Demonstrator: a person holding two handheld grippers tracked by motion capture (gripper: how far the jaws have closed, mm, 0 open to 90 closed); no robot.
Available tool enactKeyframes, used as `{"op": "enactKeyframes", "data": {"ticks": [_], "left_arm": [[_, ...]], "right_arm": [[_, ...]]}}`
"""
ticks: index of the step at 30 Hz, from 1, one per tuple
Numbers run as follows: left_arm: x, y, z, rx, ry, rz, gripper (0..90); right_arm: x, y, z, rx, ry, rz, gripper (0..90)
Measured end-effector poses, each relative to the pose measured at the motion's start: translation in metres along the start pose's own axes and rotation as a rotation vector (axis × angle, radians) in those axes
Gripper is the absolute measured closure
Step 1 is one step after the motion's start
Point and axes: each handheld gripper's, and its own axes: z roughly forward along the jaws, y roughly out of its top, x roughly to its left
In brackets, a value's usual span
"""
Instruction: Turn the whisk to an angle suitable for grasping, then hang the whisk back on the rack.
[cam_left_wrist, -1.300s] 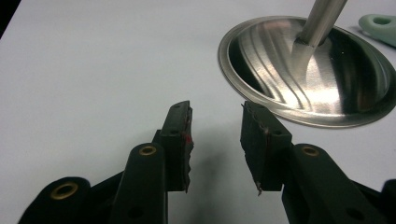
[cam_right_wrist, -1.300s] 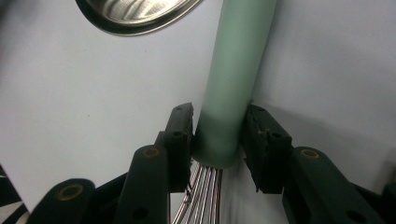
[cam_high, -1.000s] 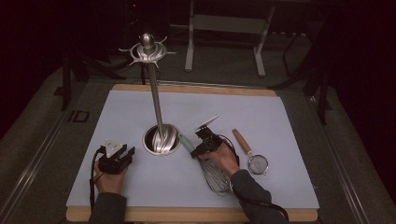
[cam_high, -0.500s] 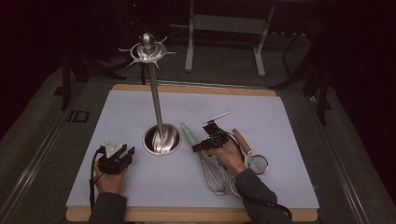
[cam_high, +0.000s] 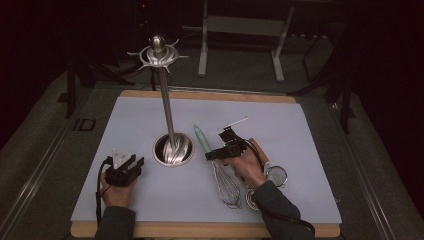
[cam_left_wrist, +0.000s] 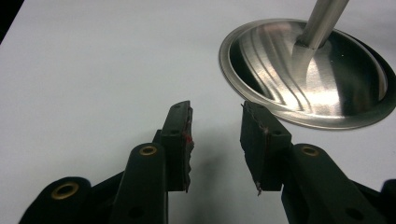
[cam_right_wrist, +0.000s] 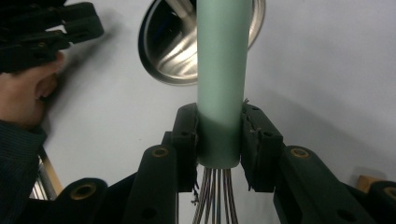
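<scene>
High view, work: the right gripper (cam_high: 223, 150) has the whisk (cam_high: 220, 170) by the lower end of its pale green handle; the wire head lies on the white mat (cam_high: 310, 145) toward the person.
High view, stand: a steel utensil stand (cam_high: 169, 125) rises just left of the whisk, round base on the mat, hooks at the top bare.
High view, progress: grasp made, whisk not yet lifted clear as far as I can judge; carrying it up to a hook seems to be what is left.
High view, around: a small strainer (cam_high: 275, 175) with a wooden handle lies just right of the right hand, close to the wires.
High view, left: the left gripper (cam_high: 122, 167) rests on the mat left of the stand's base, holding nothing.

Left gripper view, jaws: parted with a clear gap, bare mat between them.
Left gripper view, near: the stand's base (cam_left_wrist: 308, 70) sits just ahead to the right.

Right gripper view, jaws: closed on both sides of the green handle (cam_right_wrist: 222, 70), just above where the wires come out.
Right gripper view, in the way: the stand's pole and base lie straight ahead; the left gripper (cam_right_wrist: 46, 32) is off to one side.
</scene>
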Motion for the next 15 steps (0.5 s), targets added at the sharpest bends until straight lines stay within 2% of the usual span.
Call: {"op": "enactKeyframes", "data": {"ticks": [3,7,15], "left_arm": [[0.000,0.000,0.000,0.002,0.000,-0.003,63.9],[0.000,0.000,0.000,0.001,0.000,-0.002,63.9],[0.000,0.000,0.000,0.001,0.001,-0.001,63.9]], "right_arm": [[0.004,0.001,-0.005,-0.012,-0.003,-0.025,69.0],[0.008,0.003,-0.008,-0.016,-0.018,-0.087,69.1],[0.014,0.005,-0.018,-0.061,0.000,-0.134,69.1]]}}
